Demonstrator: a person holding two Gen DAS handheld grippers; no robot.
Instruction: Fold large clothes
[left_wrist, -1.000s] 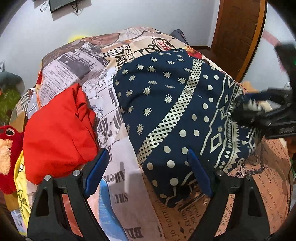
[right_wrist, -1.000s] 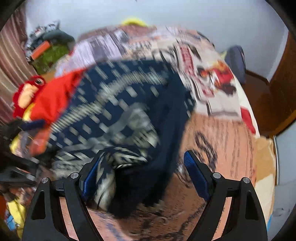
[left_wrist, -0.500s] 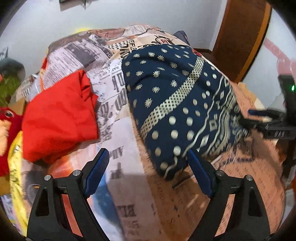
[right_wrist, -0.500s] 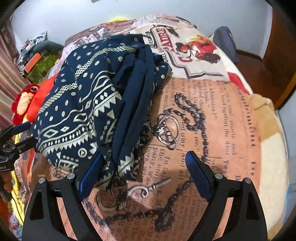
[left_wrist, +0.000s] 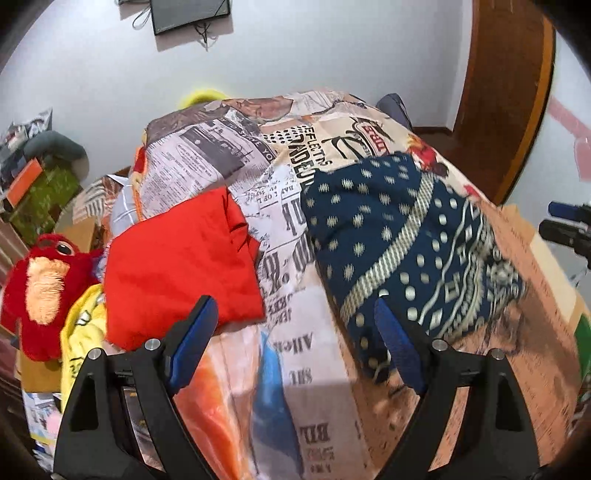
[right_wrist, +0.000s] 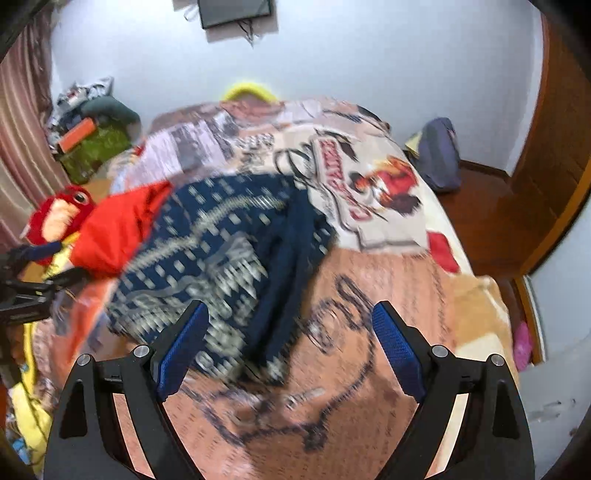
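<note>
A folded navy garment with cream dots and bands (left_wrist: 402, 251) lies on the printed bedspread (left_wrist: 295, 354); it also shows, blurred, in the right wrist view (right_wrist: 221, 251). A folded red garment (left_wrist: 177, 266) lies to its left, and in the right wrist view (right_wrist: 118, 229) too. My left gripper (left_wrist: 295, 339) is open and empty, held above the bedspread between the two garments. My right gripper (right_wrist: 288, 347) is open and empty, just in front of the navy garment's near edge. Each gripper shows at the edge of the other's view.
A red plush toy (left_wrist: 40, 288) and yellow cloth (left_wrist: 81, 332) sit at the bed's left side. A wooden door (left_wrist: 506, 96) is at the right. A dark bag (right_wrist: 439, 155) lies on the floor past the bed. Clutter (right_wrist: 92, 136) is piled at the back left.
Both grippers have pulled back and up from the navy garment, which lies released and folded on the bed. The views now take in more of the wall.
</note>
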